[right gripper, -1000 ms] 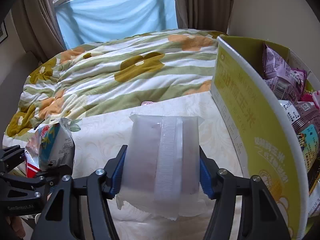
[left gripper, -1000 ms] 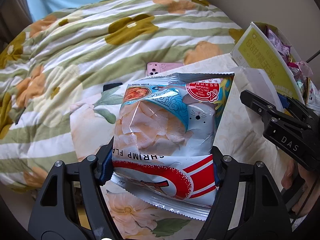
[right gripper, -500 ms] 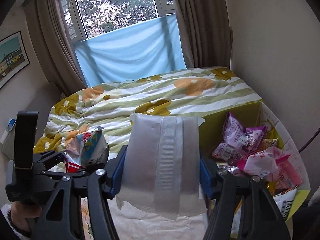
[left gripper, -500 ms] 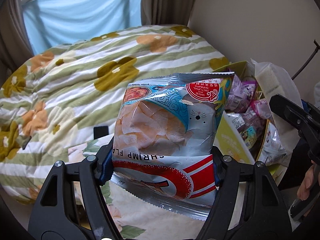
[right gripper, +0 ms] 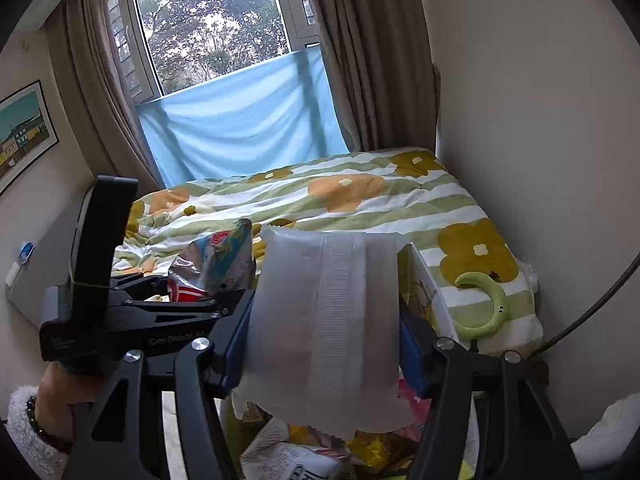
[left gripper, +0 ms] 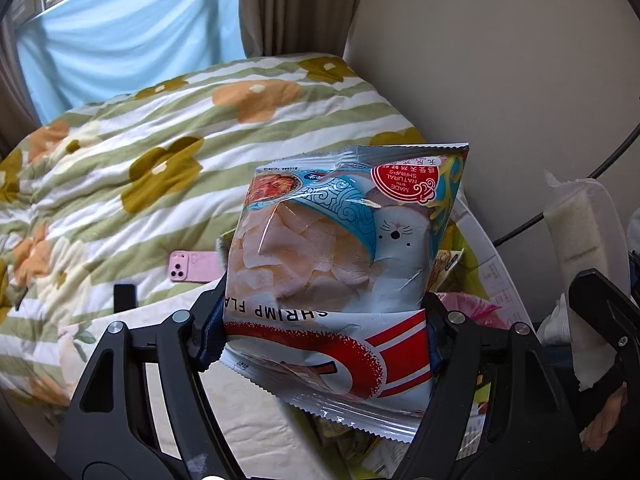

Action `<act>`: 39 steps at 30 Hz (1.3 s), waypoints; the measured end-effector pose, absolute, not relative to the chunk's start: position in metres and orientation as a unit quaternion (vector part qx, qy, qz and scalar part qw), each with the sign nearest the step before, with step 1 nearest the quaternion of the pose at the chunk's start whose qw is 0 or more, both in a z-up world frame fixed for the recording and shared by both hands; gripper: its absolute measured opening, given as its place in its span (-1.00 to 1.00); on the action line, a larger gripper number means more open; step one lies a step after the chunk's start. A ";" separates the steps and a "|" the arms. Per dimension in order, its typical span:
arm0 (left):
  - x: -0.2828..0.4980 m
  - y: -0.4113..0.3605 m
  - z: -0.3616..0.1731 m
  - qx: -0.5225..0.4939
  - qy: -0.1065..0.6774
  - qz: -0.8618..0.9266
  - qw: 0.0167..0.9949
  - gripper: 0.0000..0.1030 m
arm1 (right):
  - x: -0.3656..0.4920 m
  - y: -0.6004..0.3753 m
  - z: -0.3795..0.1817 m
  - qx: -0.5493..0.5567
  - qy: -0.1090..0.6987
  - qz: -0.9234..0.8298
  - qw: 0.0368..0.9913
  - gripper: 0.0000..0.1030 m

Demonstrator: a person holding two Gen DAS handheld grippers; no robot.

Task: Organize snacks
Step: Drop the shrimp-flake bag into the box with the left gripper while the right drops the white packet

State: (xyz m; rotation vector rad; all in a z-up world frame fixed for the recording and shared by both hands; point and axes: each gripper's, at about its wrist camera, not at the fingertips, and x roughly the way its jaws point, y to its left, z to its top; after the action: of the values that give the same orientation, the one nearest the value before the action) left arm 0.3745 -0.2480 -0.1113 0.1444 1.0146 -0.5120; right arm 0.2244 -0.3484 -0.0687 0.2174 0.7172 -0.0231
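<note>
My left gripper [left gripper: 320, 332] is shut on a shrimp-flavour chip bag [left gripper: 340, 256], blue, white and red, held upright above the snack box. My right gripper [right gripper: 324, 348] is shut on a frosted white snack packet [right gripper: 328, 320] and holds it over the same box. The yellow cardboard box [left gripper: 480, 248] shows only partly behind and below the bags; several snack packs [right gripper: 296, 460] lie inside it. The left gripper with the chip bag [right gripper: 216, 260] shows at the left of the right wrist view. The white packet [left gripper: 580, 224] shows at the right edge of the left wrist view.
A bed with a green-striped floral quilt [left gripper: 160, 140] lies behind. A pink phone [left gripper: 194, 266] and a small black object [left gripper: 124, 296] lie on it. A green crescent-shaped item [right gripper: 486, 308] lies on the quilt by the wall. A wall [left gripper: 500, 60] stands close on the right.
Both grippers have risen and moved right with their packets, from over the bed cloth to above the open snack box. Both grips stay shut.
</note>
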 end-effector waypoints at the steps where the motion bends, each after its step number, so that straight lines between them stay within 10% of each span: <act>1: 0.374 -0.258 -0.114 0.072 0.480 -0.237 0.841 0.49 | 0.225 -0.357 -0.071 0.107 0.352 -0.009 0.930 0.13; 4: 0.370 -0.272 -0.121 0.076 0.483 -0.215 0.845 1.00 | 0.229 -0.381 -0.076 0.111 0.359 0.001 0.927 0.13; 30: 0.300 -0.127 -0.130 -0.053 0.514 -0.084 0.852 1.00 | 0.311 -0.391 -0.122 0.084 0.423 0.097 0.897 0.18; 34: 0.291 -0.114 -0.138 -0.056 0.521 -0.064 0.849 1.00 | 0.309 -0.393 -0.140 0.094 0.437 0.096 0.889 0.98; 39: 0.285 -0.102 -0.146 -0.068 0.525 -0.055 0.846 1.00 | 0.288 -0.388 -0.147 0.074 0.443 0.083 0.890 0.99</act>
State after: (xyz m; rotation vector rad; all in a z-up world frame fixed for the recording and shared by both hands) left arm 0.2849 -0.1021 -0.1463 -0.1438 1.1075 -0.1161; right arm 0.2884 -0.3878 -0.1472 0.1543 0.9204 0.1726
